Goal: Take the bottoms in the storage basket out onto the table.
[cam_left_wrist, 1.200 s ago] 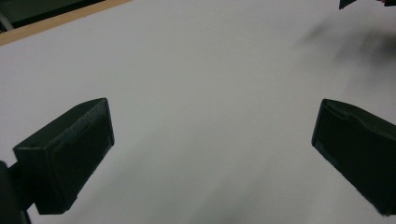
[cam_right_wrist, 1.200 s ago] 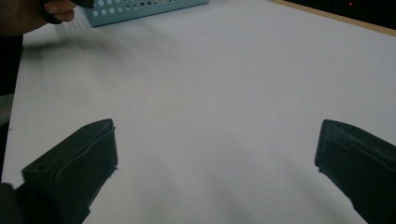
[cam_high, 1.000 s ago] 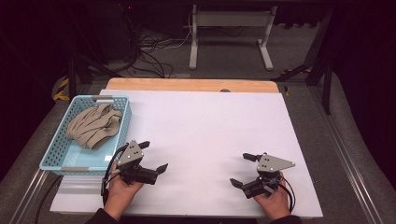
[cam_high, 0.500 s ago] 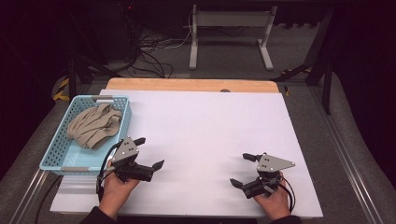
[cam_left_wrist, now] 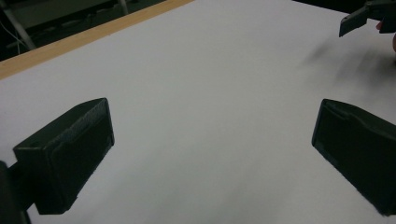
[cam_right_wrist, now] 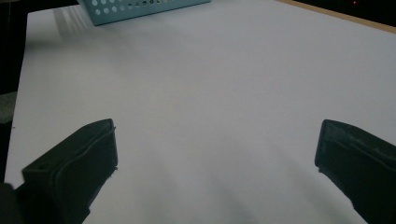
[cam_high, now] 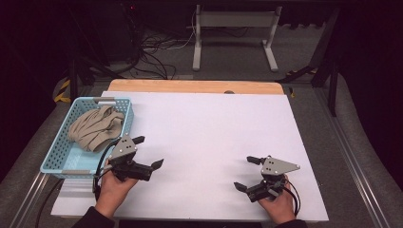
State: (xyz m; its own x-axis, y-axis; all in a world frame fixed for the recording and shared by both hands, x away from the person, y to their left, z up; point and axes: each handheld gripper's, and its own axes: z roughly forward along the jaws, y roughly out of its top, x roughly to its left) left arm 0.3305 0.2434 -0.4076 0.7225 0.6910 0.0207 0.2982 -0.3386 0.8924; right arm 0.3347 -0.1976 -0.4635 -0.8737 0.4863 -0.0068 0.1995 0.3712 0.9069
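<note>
A light blue basket (cam_high: pixel 58 152) stands at the table's left edge with a crumpled beige cloth (cam_high: pixel 94 127) inside it. My left gripper (cam_high: pixel 148 152) is held just right of the basket's near corner, open, jaws wide apart over bare white table. In the left gripper view its jaws (cam_left_wrist: pixel 212 154) frame empty tabletop, and a jaw tip of the other gripper (cam_left_wrist: pixel 359 18) shows at top right. My right gripper (cam_high: pixel 246 173) sits near the front right of the table, open and empty. The right gripper view has the basket's wall (cam_right_wrist: pixel 140 7) at the top, beyond the open jaws (cam_right_wrist: pixel 215 163).
The white tabletop (cam_high: pixel 214 133) is backed by a wooden strip (cam_high: pixel 190 86) along its far edge. Behind the table a metal stand (cam_high: pixel 233 33) and cables (cam_high: pixel 152 52) lie on the floor. Metal rails run along both sides of the table.
My left gripper has shifted left and slightly away from me, closer to the basket. The right gripper has stayed where it was.
</note>
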